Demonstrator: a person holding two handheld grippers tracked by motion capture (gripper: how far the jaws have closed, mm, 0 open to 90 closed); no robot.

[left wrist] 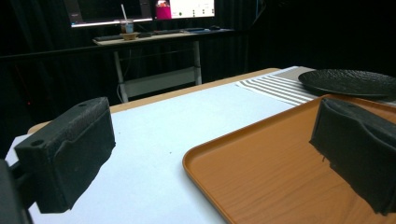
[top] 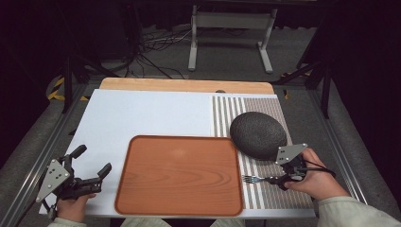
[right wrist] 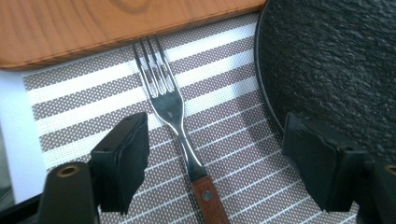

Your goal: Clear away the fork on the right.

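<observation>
Fork (right wrist: 170, 109) tines point toward our wooden tray (top: 179, 175) as it lies on the striped mat (top: 265, 189) beside the black plate (top: 258, 134). Our right tool (right wrist: 212, 158) straddles its handle unclenched; our left tool (top: 92, 170) gapes empty, and we read no lettering.

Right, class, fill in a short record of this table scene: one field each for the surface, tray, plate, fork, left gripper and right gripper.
surface: white board with a striped placemat at its right
tray: orange-brown tray, nothing on it
plate: dark textured plate on the placemat, beside the tray
fork: wooden-handled fork flat on the placemat, tines toward the tray
left gripper: left gripper open, left of the tray
right gripper: right gripper open, jaws either side of the fork, pads clear
</observation>
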